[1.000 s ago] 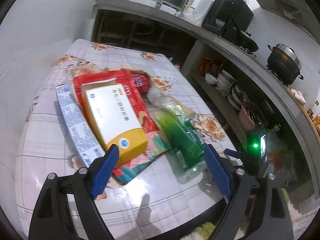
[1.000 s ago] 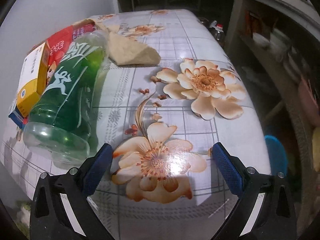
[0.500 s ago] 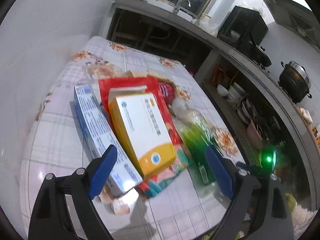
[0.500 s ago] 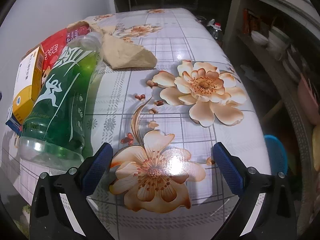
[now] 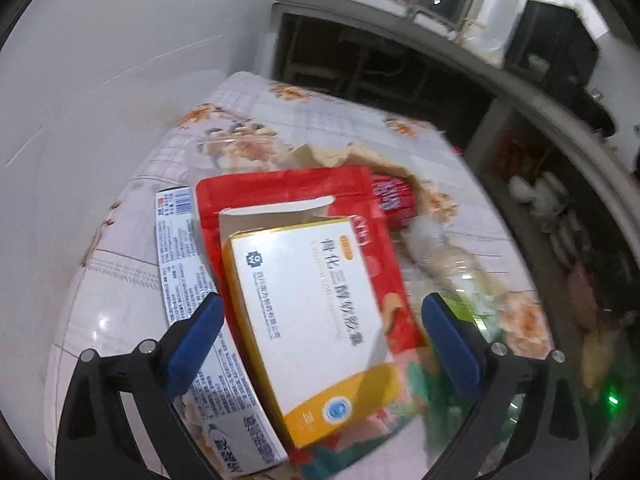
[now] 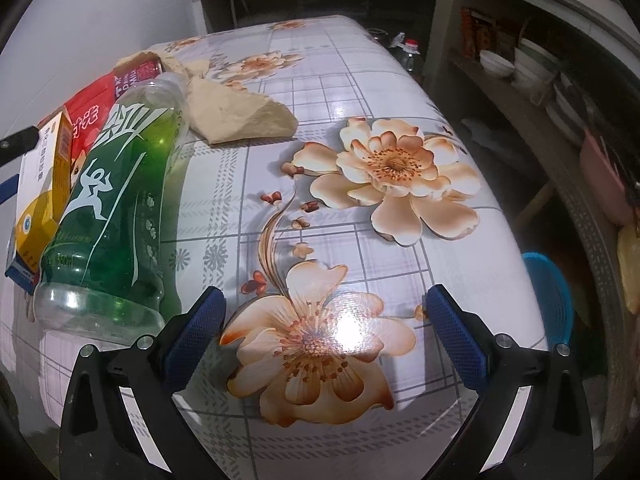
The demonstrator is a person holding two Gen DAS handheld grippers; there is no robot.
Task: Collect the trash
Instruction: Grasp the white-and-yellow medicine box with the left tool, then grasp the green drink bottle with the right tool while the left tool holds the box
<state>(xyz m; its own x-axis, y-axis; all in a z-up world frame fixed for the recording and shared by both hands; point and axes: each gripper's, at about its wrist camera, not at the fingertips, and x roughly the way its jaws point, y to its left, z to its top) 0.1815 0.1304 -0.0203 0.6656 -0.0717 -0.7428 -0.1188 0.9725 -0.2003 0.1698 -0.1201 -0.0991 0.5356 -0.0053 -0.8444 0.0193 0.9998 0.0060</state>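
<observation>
A pile of trash lies on the flowered table. On top is a white and yellow carton [image 5: 316, 312], over a red snack bag [image 5: 288, 192] and a long blue and white box [image 5: 200, 336]. My left gripper [image 5: 322, 340] hovers over the carton with its jaws opening wide; the pads touch nothing. A green plastic bottle [image 6: 116, 200] lies on its side beside the pile, with a crumpled brown paper bag [image 6: 236, 112] behind its neck. My right gripper [image 6: 324, 334] stands open above the bare tablecloth, to the right of the bottle's base, with nothing between its fingers.
A white wall runs along the table's left side. A red can [image 5: 390, 200] pokes from the paper bag. Shelves with bowls [image 6: 532, 64] stand to the right of the table. A blue basket [image 6: 548, 300] sits on the floor past the table's right edge.
My left gripper has swung left from over the green bottle to over the carton, and its jaws have spread wider. The right gripper has stayed in place.
</observation>
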